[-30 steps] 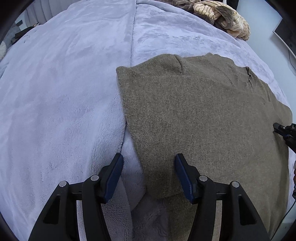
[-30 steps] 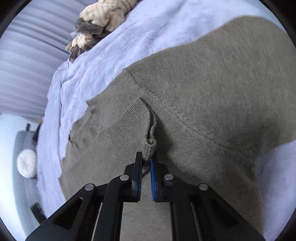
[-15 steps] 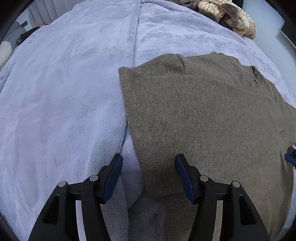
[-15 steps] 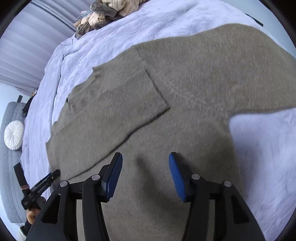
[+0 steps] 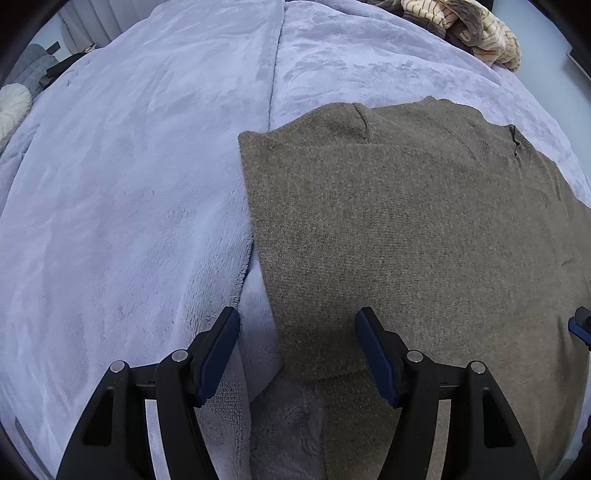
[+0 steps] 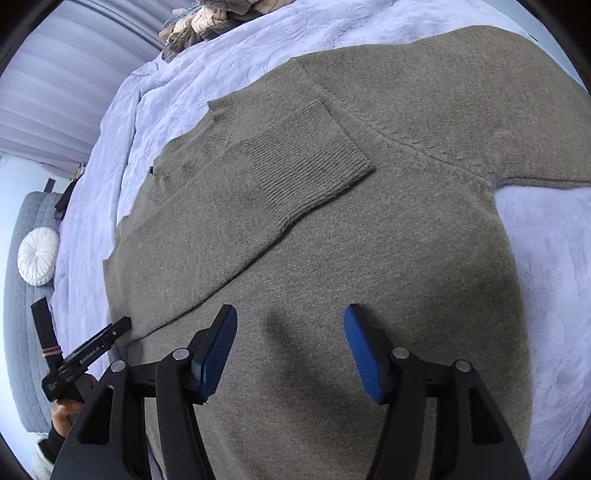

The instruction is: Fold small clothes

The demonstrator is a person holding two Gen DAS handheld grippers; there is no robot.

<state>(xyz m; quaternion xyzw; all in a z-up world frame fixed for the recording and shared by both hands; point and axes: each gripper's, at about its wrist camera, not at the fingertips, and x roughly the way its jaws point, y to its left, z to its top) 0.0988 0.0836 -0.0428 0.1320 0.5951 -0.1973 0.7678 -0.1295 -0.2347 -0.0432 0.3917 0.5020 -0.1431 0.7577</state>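
Garment: an olive-brown knitted sweater (image 6: 332, 258) lies flat on a bed covered by a pale lavender blanket (image 5: 129, 184).
Sleeve: one sleeve is folded across the chest, its ribbed cuff (image 6: 310, 162) lying on the body near the collar (image 6: 218, 129).
Direction: in the right wrist view the sweater's long axis runs from the near edge of the frame up and left toward the collar; in the left wrist view the collar points to the upper right.
Cut off: the hem falls below both frames; the other sleeve runs out of the right wrist view at the right edge.
Hard to make out: whether the fingers touch the knit cannot be told.
Left gripper (image 5: 297, 350): jaws spread wide, holding nothing, straddling the sweater's folded side edge where it meets the blanket.
Right gripper (image 6: 290, 350): jaws spread wide, empty, above the lower body of the sweater, casting a shadow on it.
Background: a heap of striped clothes (image 5: 465, 22) at the far end of the bed; a round white cushion (image 6: 37, 256) on grey furniture beside it.
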